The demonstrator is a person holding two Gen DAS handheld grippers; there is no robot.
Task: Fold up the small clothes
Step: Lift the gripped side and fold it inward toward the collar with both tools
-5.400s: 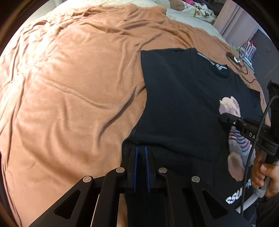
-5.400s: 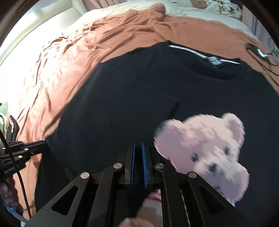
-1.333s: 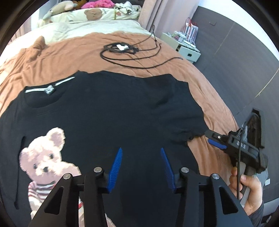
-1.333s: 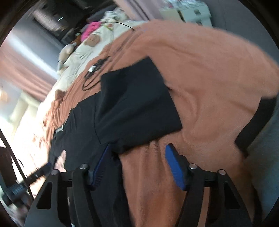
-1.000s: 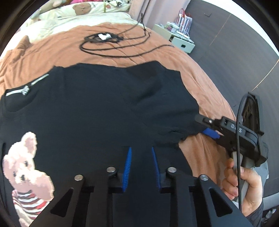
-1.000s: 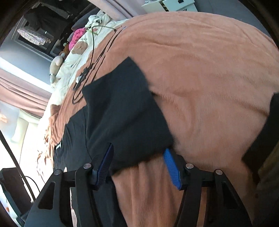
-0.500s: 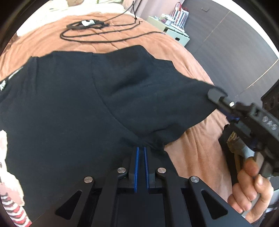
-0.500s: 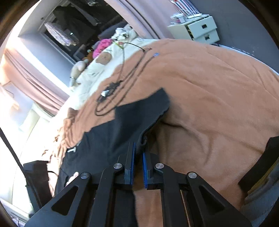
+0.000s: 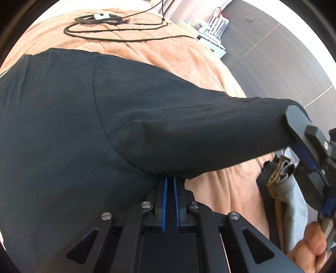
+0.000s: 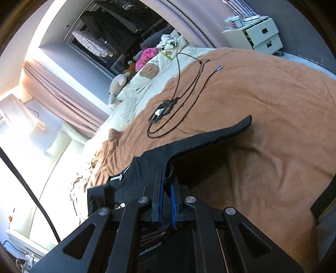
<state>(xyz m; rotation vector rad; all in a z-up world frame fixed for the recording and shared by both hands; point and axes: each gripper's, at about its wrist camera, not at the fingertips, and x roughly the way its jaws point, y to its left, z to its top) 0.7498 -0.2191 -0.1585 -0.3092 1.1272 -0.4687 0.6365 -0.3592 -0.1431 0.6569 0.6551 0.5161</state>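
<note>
A black T-shirt point(image 9: 63, 117) lies on the brown blanket point(image 9: 189, 56). Its right sleeve point(image 9: 199, 130) is lifted off the blanket and stretched toward the right. My left gripper point(image 9: 169, 178) is shut on the shirt's side edge under the sleeve, near the armpit. In the left wrist view my right gripper point(image 9: 294, 126) pinches the sleeve's end at the far right, held by a hand point(image 9: 310, 252). The right wrist view shows the right gripper point(image 10: 166, 178) shut on the sleeve hem point(image 10: 169, 168), with the shirt point(image 10: 189, 147) stretching away and the neck label point(image 10: 115, 178) beyond.
A black cable with a small device point(image 9: 98, 19) lies coiled on the blanket past the shirt. A white bedside drawer unit point(image 10: 258, 35) stands beside the bed. Pillows and soft toys point(image 10: 147, 56) sit at the head. Folded clothes point(image 9: 281, 189) lie at the right.
Both grippers went from open to shut on the shirt. The right one has lifted the sleeve off the blanket; the left has moved in closer to the armpit.
</note>
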